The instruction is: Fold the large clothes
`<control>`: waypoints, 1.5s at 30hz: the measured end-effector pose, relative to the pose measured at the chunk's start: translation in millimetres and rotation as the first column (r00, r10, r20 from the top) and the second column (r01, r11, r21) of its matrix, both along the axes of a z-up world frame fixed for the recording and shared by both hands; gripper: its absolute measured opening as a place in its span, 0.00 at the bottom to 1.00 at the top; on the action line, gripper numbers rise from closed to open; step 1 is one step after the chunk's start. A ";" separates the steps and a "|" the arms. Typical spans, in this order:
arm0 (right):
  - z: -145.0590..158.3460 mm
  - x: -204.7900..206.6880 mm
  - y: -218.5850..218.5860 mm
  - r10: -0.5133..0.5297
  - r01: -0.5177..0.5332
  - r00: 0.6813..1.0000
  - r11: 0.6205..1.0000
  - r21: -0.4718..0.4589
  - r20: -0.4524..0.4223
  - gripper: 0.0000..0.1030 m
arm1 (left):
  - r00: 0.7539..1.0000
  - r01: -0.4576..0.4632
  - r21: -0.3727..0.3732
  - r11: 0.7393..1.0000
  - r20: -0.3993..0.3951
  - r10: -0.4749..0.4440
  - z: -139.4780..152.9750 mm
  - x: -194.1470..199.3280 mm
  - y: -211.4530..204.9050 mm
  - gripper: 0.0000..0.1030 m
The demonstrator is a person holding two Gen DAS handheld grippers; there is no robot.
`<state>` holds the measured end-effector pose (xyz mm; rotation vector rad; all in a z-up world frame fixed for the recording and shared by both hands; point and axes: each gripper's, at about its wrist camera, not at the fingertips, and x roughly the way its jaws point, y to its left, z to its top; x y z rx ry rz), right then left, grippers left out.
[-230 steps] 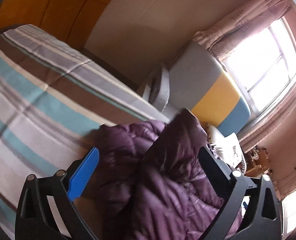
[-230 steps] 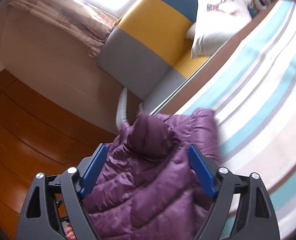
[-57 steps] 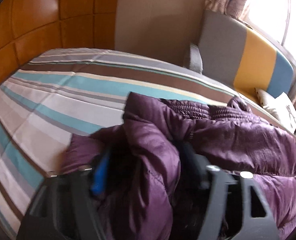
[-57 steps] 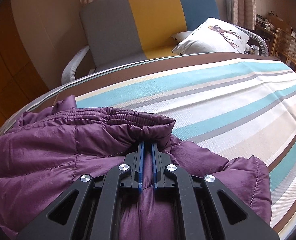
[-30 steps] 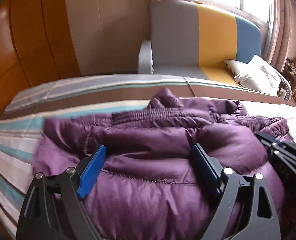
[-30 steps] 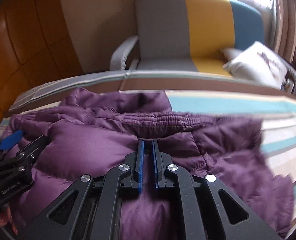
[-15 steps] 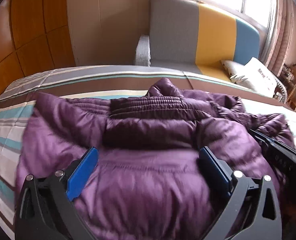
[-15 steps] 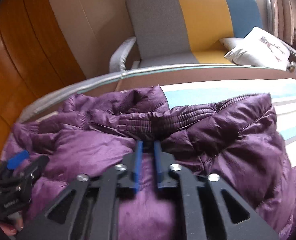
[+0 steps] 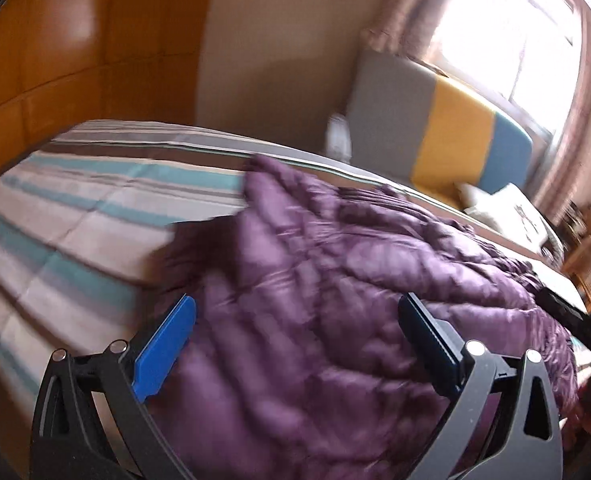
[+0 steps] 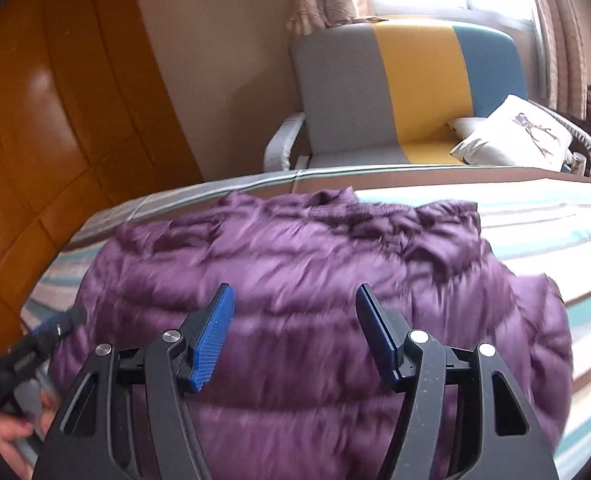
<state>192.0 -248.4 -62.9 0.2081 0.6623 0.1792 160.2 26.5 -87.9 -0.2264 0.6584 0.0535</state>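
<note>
No lettering, label, brand or number reads anywhere here; both views are blurred and show only plain surfaces.

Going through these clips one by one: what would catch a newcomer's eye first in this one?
The purple puffer jacket dominates, spread in a heap over the striped bedspread. Both grippers hover above it with blue-padded jaws apart and nothing pinched: the right gripper, its jaws just opened, and the left gripper. Behind the bed, the grey, yellow and blue armchair stands under a bright window.
</note>
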 end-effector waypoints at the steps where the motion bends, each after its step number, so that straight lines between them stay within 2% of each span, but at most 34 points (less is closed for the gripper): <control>1: 0.7 -8.6 3.3 0.011 -0.011 1.000 1.000 0.002 0.007 0.55 | 1.000 -0.027 -0.017 0.999 0.004 0.027 -1.8 -9.1 9.7 0.98; 3: -0.5 -23.0 8.9 0.037 -0.037 0.999 0.999 0.012 0.001 0.40 | 0.998 -0.067 -0.068 0.995 -0.018 0.066 -8.4 -21.0 27.3 0.98; 5: -5.3 -37.3 14.1 0.057 -0.056 0.998 0.998 0.035 -0.015 0.29 | 0.996 -0.082 -0.122 0.989 -0.056 0.076 -16.1 -25.2 42.0 0.97; 9: -10.7 -57.4 25.1 0.072 -0.071 0.997 0.997 0.027 -0.019 0.20 | 0.996 -0.055 -0.144 0.988 -0.084 0.043 -33.4 -37.2 50.9 0.93; 13: -18.5 -57.3 40.4 0.103 -0.103 0.994 0.995 0.006 -0.033 0.20 | 0.994 -0.002 -0.204 0.979 -0.109 -0.021 -47.1 -33.9 46.2 0.87; 19: -48.2 -35.8 46.5 0.089 -0.091 0.987 0.996 -0.007 -0.133 0.19 | 0.993 0.023 -0.257 0.966 -0.105 -0.052 -55.3 -24.8 35.8 0.87; 22: -60.5 -32.2 50.9 0.091 -0.099 0.986 0.994 -0.051 -0.138 0.18 | 0.995 0.034 -0.292 0.956 -0.083 -0.061 -56.8 -21.8 33.3 0.86; 24: -61.6 -32.6 54.0 0.091 -0.102 0.987 0.992 -0.078 -0.130 0.18 | 0.996 0.033 -0.311 0.950 -0.073 -0.059 -58.4 -19.0 30.9 0.80; 27: -61.7 -33.6 53.6 0.088 -0.097 0.989 0.993 -0.067 -0.121 0.18 | 0.997 0.015 -0.334 0.942 -0.065 -0.039 -59.4 -18.8 27.9 0.72; 30: -61.2 -35.4 51.7 0.084 -0.091 0.991 0.993 -0.069 -0.102 0.18 | 0.998 -0.007 -0.391 0.921 -0.054 -0.016 -62.1 -18.2 29.3 0.67; 34: -61.7 -36.7 49.5 0.074 -0.078 0.994 0.996 -0.041 -0.086 0.18 | 1.000 -0.002 -0.488 0.873 -0.009 -0.002 -69.6 -21.5 37.3 0.67; 38: -61.9 -37.3 45.0 0.073 -0.074 0.994 0.997 -0.009 -0.088 0.18 | 1.000 -0.010 -0.473 0.881 -0.004 0.008 -71.1 -23.9 33.6 0.69; 40: -61.7 -38.5 43.5 0.071 -0.072 0.994 0.997 -0.007 -0.086 0.18 | 1.000 -0.021 -0.489 0.872 -0.014 0.016 -71.0 -20.4 34.0 0.68; 41: -61.4 -38.7 43.7 0.071 -0.072 0.994 0.997 -0.012 -0.085 0.18 | 0.999 -0.033 -0.506 0.862 -0.021 0.027 -71.4 -18.4 34.9 0.66; 45: -60.4 -38.9 41.9 0.068 -0.070 0.994 0.997 -0.018 -0.085 0.18 | 0.997 -0.077 -0.591 0.803 -0.064 0.049 -77.1 -8.3 39.7 0.49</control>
